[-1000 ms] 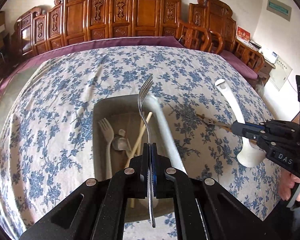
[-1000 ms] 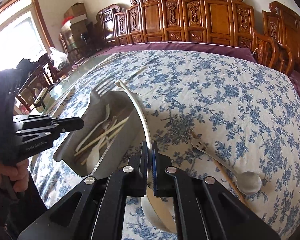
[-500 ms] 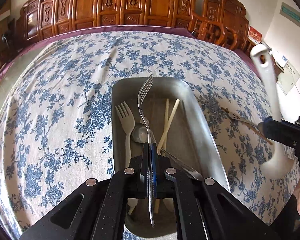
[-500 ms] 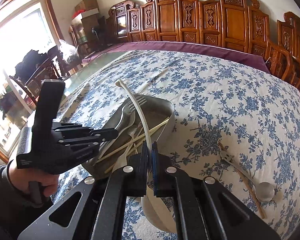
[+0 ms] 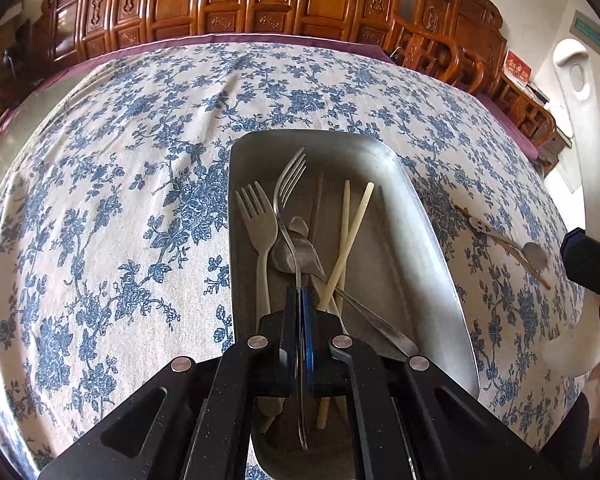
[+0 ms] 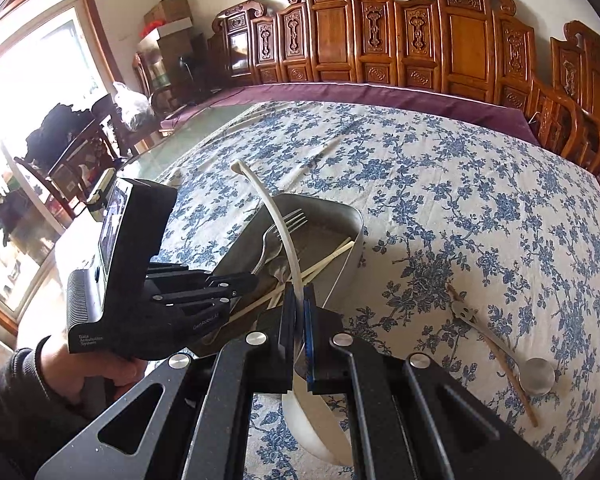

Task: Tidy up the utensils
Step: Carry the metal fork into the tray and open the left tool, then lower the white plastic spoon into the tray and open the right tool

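My left gripper (image 5: 302, 308) is shut on a metal fork (image 5: 290, 184) and holds it tines forward over a metal tray (image 5: 428, 216). The tray holds a pale plastic fork (image 5: 256, 220), a metal spoon (image 5: 292, 256) and pale chopsticks (image 5: 350, 232). My right gripper (image 6: 299, 300) is shut on a white ladle (image 6: 268, 208), held up at the tray's right side; the ladle also shows in the left wrist view (image 5: 584, 128). The tray also shows in the right wrist view (image 6: 340, 216). The left gripper also shows there (image 6: 240, 284).
A small metal spoon (image 6: 536, 374) and a wooden chopstick (image 6: 512, 376) lie on the blue floral tablecloth (image 5: 100, 200) right of the tray. Carved wooden chairs (image 6: 420, 40) line the far table edge. A window and clutter are at the left.
My left gripper has moved forward and down over the tray with the fork. My right gripper has lifted the ladle upright and come closer to the tray.
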`<state>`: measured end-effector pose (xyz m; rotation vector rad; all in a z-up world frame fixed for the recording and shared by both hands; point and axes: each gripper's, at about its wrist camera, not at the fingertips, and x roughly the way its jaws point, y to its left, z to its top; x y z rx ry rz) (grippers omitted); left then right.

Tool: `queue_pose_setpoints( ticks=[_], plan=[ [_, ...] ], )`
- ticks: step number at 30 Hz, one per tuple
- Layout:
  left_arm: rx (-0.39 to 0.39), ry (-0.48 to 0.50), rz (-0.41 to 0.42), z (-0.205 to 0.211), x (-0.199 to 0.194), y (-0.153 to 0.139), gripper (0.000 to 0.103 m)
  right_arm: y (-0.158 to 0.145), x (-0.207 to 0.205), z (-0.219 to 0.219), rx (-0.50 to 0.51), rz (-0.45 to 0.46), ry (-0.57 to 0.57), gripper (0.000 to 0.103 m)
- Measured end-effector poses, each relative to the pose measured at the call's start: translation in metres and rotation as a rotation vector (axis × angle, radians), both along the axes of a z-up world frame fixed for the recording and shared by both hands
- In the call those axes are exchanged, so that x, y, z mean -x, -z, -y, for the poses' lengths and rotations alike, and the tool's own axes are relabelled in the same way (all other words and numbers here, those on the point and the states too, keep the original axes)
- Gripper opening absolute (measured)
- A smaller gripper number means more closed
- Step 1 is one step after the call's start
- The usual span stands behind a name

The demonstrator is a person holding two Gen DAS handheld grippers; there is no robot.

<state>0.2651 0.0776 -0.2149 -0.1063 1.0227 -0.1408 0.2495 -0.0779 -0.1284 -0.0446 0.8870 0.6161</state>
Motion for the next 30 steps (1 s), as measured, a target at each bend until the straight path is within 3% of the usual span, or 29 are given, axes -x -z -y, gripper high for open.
queue_pose_setpoints(
  ticks=[13,23,30],
  plan=[
    [-0.026,-0.026,0.098,-0.023,0.01,-0.031,0.007,0.006,-0.01,-0.018,-0.03,-0.027,0.035,0.005],
    [-0.034,-0.112,0.112,-0.065,0.005,-0.038,0.007,0.009,-0.021,-0.046,-0.113,-0.071,0.031,0.005],
    [-0.037,-0.132,0.115,-0.075,0.004,-0.039,0.008,0.036,-0.033,-0.059,-0.135,-0.146,0.047,0.005]
  ],
)
